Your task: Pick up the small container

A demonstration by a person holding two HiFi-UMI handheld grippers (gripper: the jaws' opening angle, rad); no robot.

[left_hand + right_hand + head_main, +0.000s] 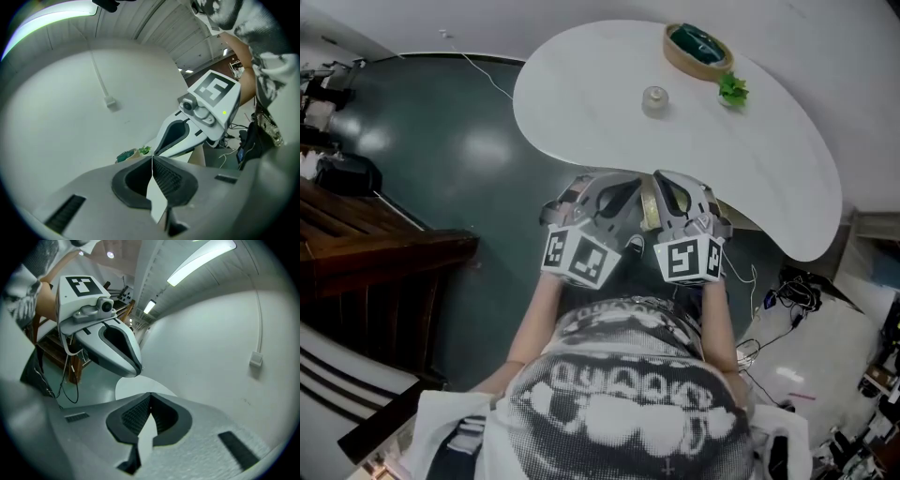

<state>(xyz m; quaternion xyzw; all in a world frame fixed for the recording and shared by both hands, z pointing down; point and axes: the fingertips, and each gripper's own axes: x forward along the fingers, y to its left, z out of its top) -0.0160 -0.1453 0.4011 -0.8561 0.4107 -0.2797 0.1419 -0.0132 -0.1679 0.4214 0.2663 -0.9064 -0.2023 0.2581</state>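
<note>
The small container (654, 99) is a clear round jar that stands alone on the white kidney-shaped table (600, 122), towards its far side. Both grippers hang side by side over the table's near edge, close to the person's chest and well short of the jar. My left gripper (614, 190) is shut with nothing between its jaws, whose tips meet in the left gripper view (152, 157). My right gripper (668, 190) is shut and empty too (150, 393). Each gripper view shows the other gripper beside it. Neither gripper view shows the jar.
A round wooden tray (698, 47) with a green insert sits at the table's far edge, with a green leafy sprig (732, 90) next to it. Dark wooden furniture (384, 253) stands to the left on the green floor. Cables (787, 298) lie on the floor to the right.
</note>
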